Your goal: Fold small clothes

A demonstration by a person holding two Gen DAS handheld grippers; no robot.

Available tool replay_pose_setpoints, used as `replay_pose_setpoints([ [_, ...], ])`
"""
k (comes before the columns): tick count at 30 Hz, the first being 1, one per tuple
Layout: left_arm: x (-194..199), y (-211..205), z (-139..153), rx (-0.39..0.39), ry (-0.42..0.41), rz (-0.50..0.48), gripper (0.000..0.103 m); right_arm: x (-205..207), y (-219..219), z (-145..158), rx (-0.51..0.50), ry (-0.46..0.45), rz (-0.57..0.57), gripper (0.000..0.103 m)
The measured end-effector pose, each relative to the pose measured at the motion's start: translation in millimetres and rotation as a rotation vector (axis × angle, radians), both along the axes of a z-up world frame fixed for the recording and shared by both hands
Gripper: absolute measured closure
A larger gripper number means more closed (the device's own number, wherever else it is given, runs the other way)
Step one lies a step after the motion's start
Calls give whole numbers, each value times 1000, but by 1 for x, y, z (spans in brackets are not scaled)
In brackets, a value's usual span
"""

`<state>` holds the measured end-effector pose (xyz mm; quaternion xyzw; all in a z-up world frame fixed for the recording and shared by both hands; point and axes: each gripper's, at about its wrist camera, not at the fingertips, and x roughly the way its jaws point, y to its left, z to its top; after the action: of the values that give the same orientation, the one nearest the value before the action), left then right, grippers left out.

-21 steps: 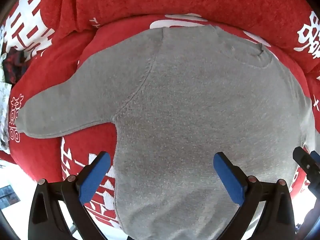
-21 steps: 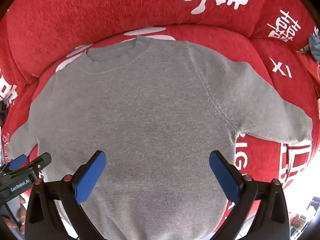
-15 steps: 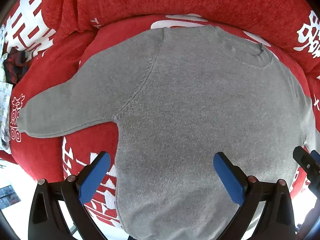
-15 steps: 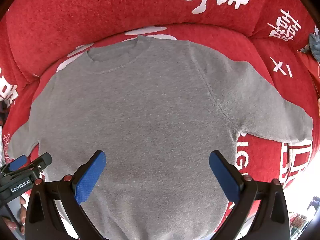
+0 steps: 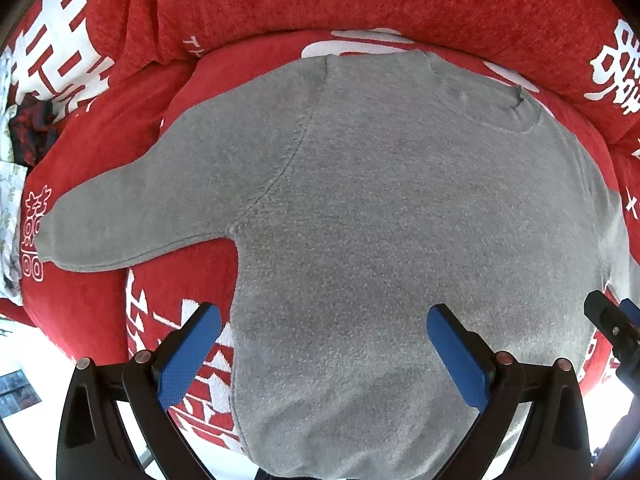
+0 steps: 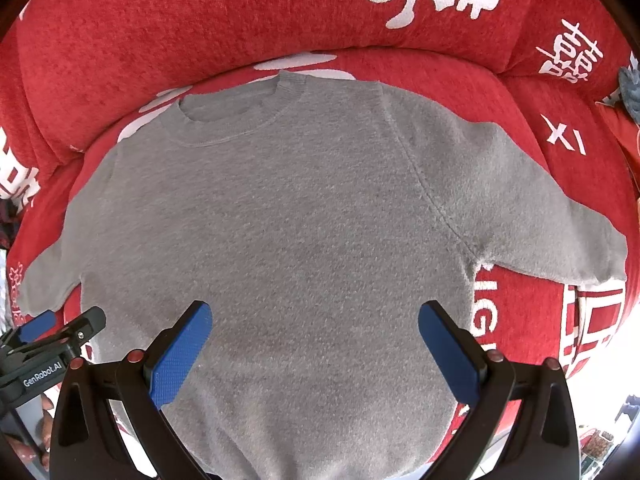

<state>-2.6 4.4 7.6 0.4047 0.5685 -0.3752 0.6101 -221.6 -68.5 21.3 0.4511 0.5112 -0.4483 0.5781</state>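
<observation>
A small grey sweater (image 5: 380,216) lies flat and spread out on a red sofa seat, collar away from me; it also shows in the right wrist view (image 6: 288,220). Its left sleeve (image 5: 132,216) points left, its right sleeve (image 6: 540,220) points right. My left gripper (image 5: 324,340) is open and empty above the sweater's lower left part. My right gripper (image 6: 316,336) is open and empty above its lower right part. Each gripper shows at the edge of the other's view.
The red sofa (image 6: 200,32) has white printed characters on its seat and its backrest, which rises right behind the collar. A dark patterned cloth (image 5: 32,128) lies at the far left. A blue-grey cloth (image 6: 630,92) lies at the far right. The seat's front edge runs below the grippers.
Both grippers have drawn back slightly from the sweater; it sits a little lower and fuller in both views. Jaws stay open.
</observation>
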Motion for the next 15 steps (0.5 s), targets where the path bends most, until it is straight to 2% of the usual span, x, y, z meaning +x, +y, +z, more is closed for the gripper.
replay_pose_setpoints([
  [15, 2, 2, -1, 10, -19, 5, 0, -1, -1, 1, 8, -13, 3, 0],
])
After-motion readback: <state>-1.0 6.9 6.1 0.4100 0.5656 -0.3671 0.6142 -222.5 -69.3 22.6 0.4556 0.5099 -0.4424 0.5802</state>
